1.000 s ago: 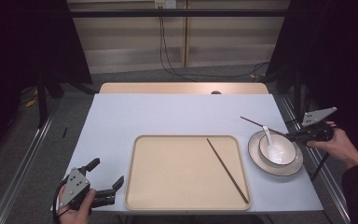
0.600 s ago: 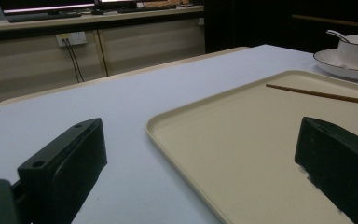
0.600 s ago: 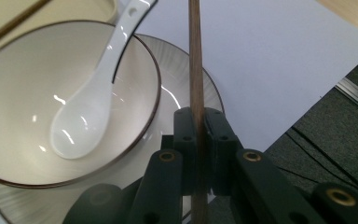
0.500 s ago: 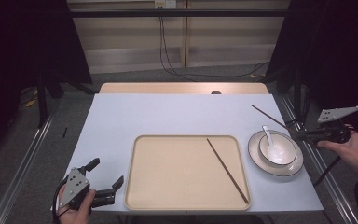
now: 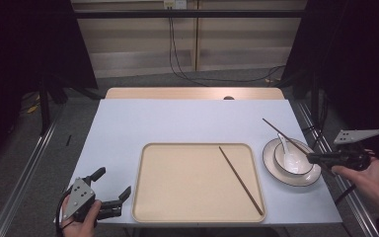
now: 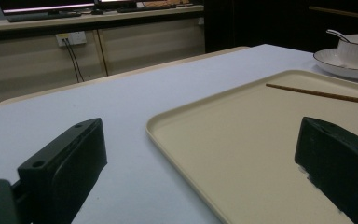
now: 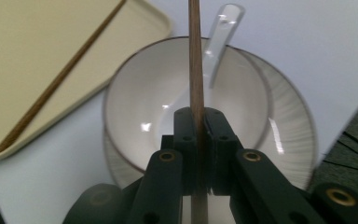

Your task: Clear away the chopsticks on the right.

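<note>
Up close, right gripper point(image 7: 197, 122) jaws are clamped on a chopstick point(image 7: 196, 56) above the bowl point(image 7: 158, 93), spoon point(image 7: 221, 37) inside. High view adds the left gripper point(image 5: 109, 195), jaws apart at the tray point(image 5: 143, 197) corner, second chopstick point(image 5: 241, 178) on it.

Counter point(image 5: 177, 123): pale blue-grey top, light wood edge at the far side. Tray point(image 5: 187, 182): plain cream, no pattern. Chopstick on the tray point(image 5: 241, 179): dark brown. Held chopstick point(image 7: 196, 70): same brown, reddish up close. Bowl point(image 5: 292, 161) right of the tray: glossy white with a thin dark rim line. Plate point(image 5: 271, 165) under it: white, dark rim, faint radial streaks. Spoon point(image 7: 221, 37): white. Right claw point(image 7: 197, 126) and left claw point(image 5: 111, 193): matte black; grey plates on top.
</note>
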`<state>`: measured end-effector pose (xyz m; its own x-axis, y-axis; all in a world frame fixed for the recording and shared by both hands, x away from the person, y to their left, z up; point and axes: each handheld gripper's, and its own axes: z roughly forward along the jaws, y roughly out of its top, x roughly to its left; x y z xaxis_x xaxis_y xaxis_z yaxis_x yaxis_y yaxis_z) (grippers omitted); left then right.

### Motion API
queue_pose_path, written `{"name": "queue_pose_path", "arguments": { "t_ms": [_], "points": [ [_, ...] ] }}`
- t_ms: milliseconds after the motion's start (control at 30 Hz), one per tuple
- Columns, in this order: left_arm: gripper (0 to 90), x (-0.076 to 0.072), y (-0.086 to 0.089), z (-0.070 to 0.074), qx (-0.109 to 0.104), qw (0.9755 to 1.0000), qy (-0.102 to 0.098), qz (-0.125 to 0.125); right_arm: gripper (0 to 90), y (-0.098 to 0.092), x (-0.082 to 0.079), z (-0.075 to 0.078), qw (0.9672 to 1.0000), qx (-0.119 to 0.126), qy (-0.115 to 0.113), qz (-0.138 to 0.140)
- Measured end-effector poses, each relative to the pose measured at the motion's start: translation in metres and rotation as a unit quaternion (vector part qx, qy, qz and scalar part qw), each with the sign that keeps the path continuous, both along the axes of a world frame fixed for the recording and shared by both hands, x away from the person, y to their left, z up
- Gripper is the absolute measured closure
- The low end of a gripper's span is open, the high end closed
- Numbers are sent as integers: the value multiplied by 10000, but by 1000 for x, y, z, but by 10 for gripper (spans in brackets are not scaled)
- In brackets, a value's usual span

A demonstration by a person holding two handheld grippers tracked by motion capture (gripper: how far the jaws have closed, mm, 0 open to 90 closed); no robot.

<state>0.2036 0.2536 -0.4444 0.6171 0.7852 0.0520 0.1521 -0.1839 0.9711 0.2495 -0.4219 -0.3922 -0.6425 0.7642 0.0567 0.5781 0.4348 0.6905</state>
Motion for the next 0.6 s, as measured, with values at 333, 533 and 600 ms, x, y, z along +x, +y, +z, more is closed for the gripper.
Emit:
{"name": "queue_pose_path", "arguments": {
  "t_ms": [333,533,600],
  "points": [
    [20,-1,-1,0,-4,10000,-10,39,844,53,-31,-4,9995,261,168,-11],
    [20,0,-1,0,19,10000,-35,23,844,84,-37,-21,9974,483,542,9],
    [20,0,-1,0,-24,10000,-10,4,844,93,-38,-24,9960,621,636,-55]
  ]
}}
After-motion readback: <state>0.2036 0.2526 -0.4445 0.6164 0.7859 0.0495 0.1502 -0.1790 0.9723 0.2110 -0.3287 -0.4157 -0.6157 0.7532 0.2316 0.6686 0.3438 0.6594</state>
